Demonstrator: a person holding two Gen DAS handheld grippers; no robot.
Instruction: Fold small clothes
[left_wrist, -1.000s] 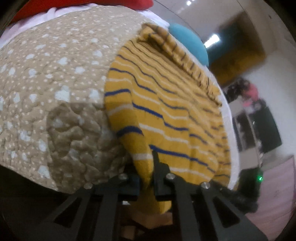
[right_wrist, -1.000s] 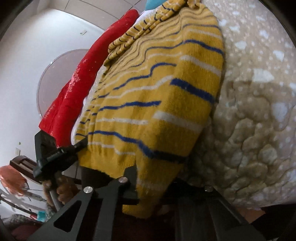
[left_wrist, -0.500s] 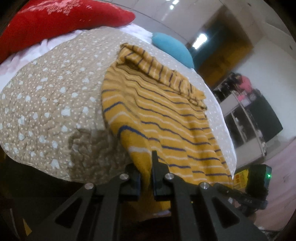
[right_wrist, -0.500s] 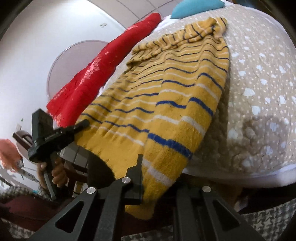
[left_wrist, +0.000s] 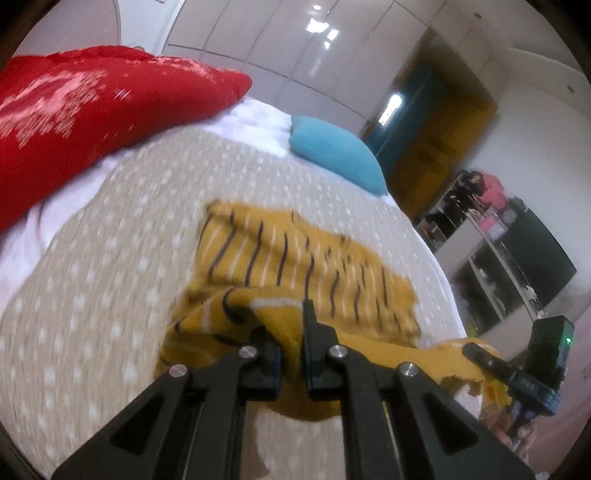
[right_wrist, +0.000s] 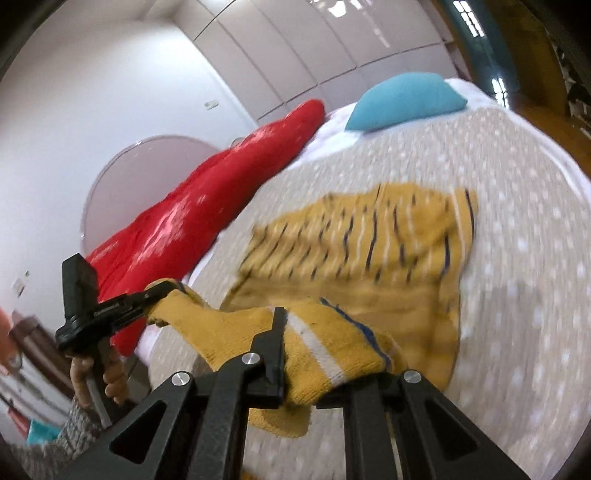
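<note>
A red pillow lies at the far left of the bed. My left gripper is clamped on one bottom corner of the yellow striped sweater. The sweater lies in the middle of the dotted bedspread, its near edge lifted up. My right gripper pinches the other corner. A blue pillow sits far back.

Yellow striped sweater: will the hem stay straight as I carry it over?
Probably not: the yellow striped sweater looks like floppy knit, sagging between the left gripper and right gripper. It likely won't slip; both are shut on bunched fabric.
</note>
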